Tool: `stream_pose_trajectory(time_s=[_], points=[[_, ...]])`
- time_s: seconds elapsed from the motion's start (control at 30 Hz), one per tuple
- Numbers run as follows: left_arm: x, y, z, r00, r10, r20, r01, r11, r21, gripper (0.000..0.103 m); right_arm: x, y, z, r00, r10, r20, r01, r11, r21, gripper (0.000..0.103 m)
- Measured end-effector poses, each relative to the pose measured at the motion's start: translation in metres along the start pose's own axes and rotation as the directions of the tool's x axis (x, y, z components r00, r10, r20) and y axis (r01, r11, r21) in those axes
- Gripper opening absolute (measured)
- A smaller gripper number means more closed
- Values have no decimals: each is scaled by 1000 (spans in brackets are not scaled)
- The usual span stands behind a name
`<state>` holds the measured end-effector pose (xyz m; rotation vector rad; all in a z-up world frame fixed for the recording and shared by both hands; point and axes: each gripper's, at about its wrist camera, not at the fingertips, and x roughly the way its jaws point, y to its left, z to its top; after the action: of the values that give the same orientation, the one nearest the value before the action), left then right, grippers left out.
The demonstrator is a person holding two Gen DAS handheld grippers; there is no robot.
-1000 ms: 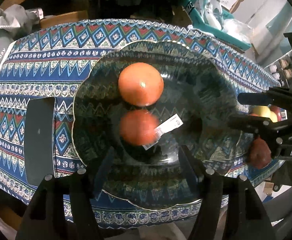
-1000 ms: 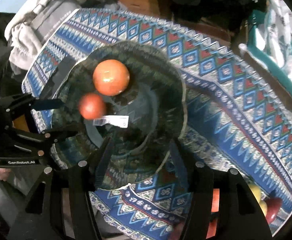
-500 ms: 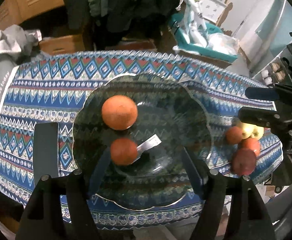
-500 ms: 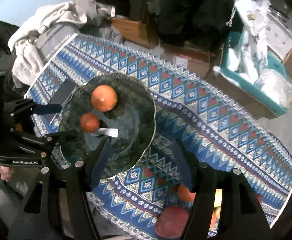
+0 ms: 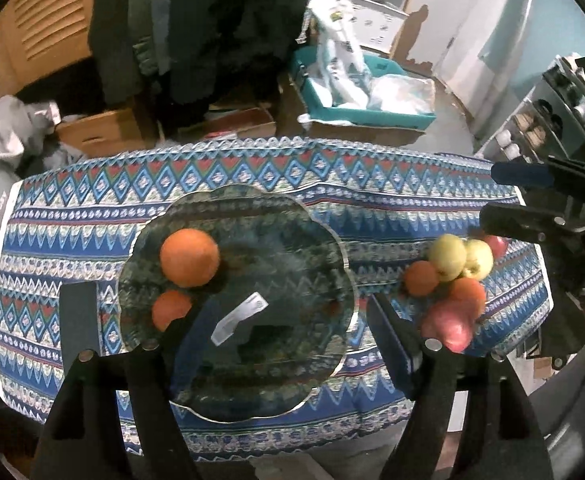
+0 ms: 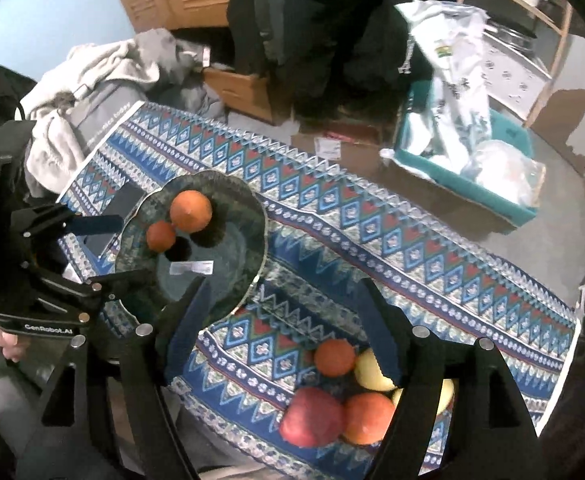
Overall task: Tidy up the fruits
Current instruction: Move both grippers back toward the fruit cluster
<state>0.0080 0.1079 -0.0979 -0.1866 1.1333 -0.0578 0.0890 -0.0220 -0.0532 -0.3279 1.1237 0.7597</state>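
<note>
Moved: both claws have risen away from the glass plate [image 5: 332, 256].
Left claw [image 5: 288, 320]: wide, empty, above plate.
Right claw [image 6: 284, 320]: wide, empty, fruit pile [image 6: 332, 400] just below.

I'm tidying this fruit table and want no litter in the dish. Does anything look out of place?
Yes. A white label strip lies loose in the middle of the glass plate, beside the two oranges; it is no fruit. A dark flat slab lies on the cloth left of the plate.

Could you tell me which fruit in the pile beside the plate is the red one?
The apple at the pile's near edge; the others are orange or yellow.
</note>
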Motion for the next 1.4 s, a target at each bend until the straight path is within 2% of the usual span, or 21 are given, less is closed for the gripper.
stream_pose_trajectory(time_s=[0.3, 0.63, 1.13, 1.4], points=[[-1, -31, 6, 1000, -8, 6, 7, 999, 52, 79, -36, -29, -20, 997, -44, 60, 42, 998, 38, 80], [2, -70, 13, 1000, -24, 2, 23, 993, 116, 79, -53, -67, -45, 992, -92, 86, 82, 991, 110, 80], [24, -123, 22, 998, -54, -39, 61, 980, 189, 79, -64, -128, -93, 987, -140, 75, 120, 967, 226, 80], [45, -142, 25, 996, -48, -69, 62, 974, 218, 79, -64, -155, -113, 986, -161, 52, 140, 951, 275, 80]])
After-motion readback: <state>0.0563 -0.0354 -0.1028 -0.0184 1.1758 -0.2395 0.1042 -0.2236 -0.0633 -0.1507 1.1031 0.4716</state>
